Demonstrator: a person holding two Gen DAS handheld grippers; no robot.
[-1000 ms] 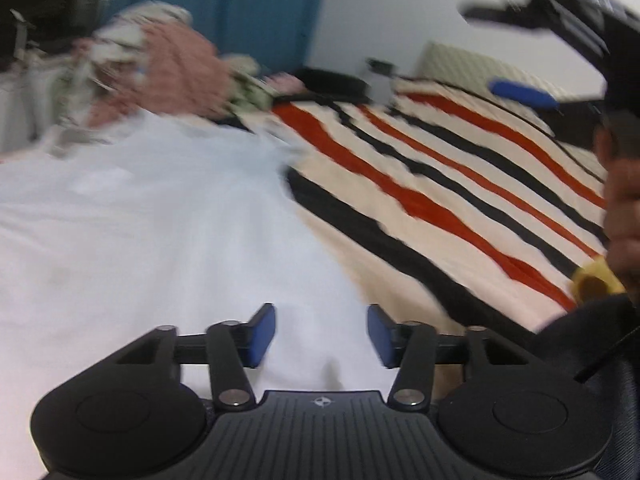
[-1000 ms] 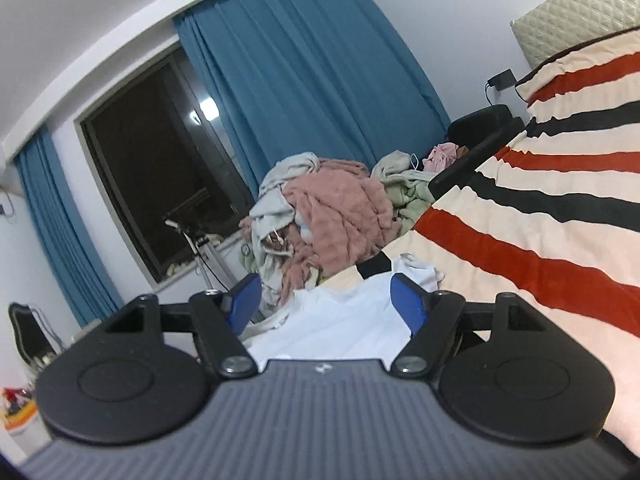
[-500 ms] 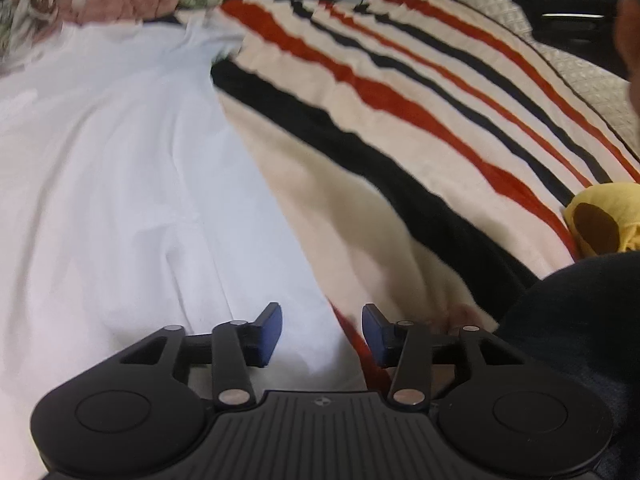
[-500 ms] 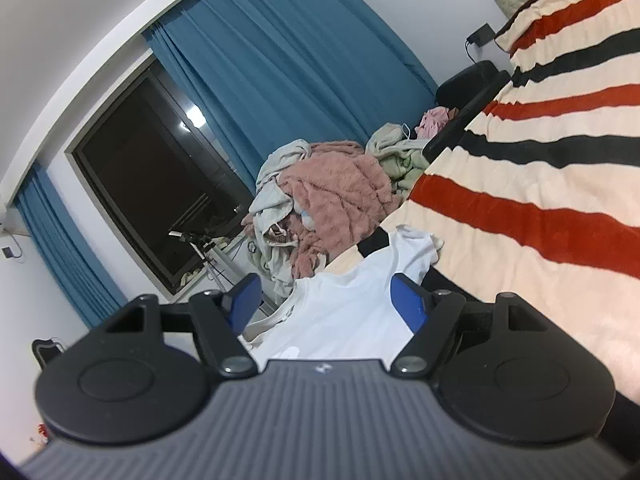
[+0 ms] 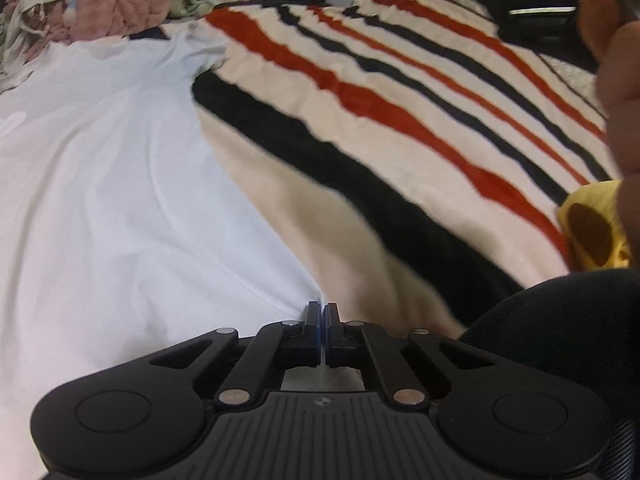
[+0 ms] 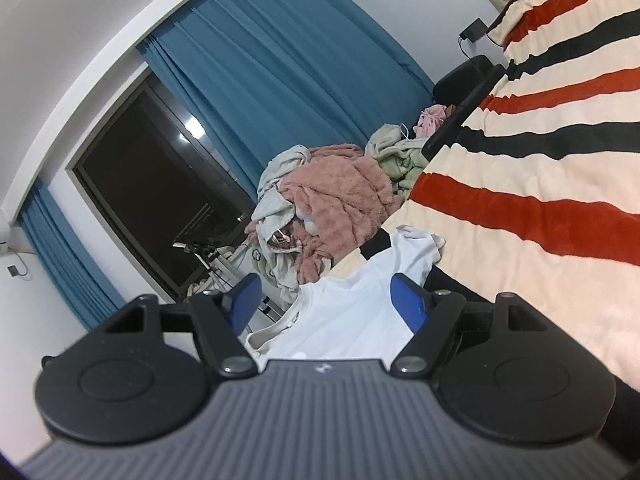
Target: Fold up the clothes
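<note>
A white T-shirt [image 5: 112, 184] lies spread flat on a striped blanket [image 5: 400, 120], filling the left half of the left wrist view. My left gripper [image 5: 321, 312] is shut on the shirt's near right corner, at the hem edge. In the right wrist view the same white T-shirt [image 6: 360, 300] shows its far sleeve and collar. My right gripper [image 6: 324, 300] hangs open above the bed, tilted up toward the window, with nothing between its blue pads [image 6: 406, 300].
A heap of pink and pale clothes [image 6: 332, 200] sits at the bed's far end, below blue curtains [image 6: 280, 80] and a dark window. A person's hand [image 5: 616, 80] and a yellow object [image 5: 592, 232] show at the right. Dark clothing [image 5: 560, 320] lies near right.
My left gripper dropped to the shirt's near right corner and shut on it. My right gripper stayed open and tilted further up and to the left.
</note>
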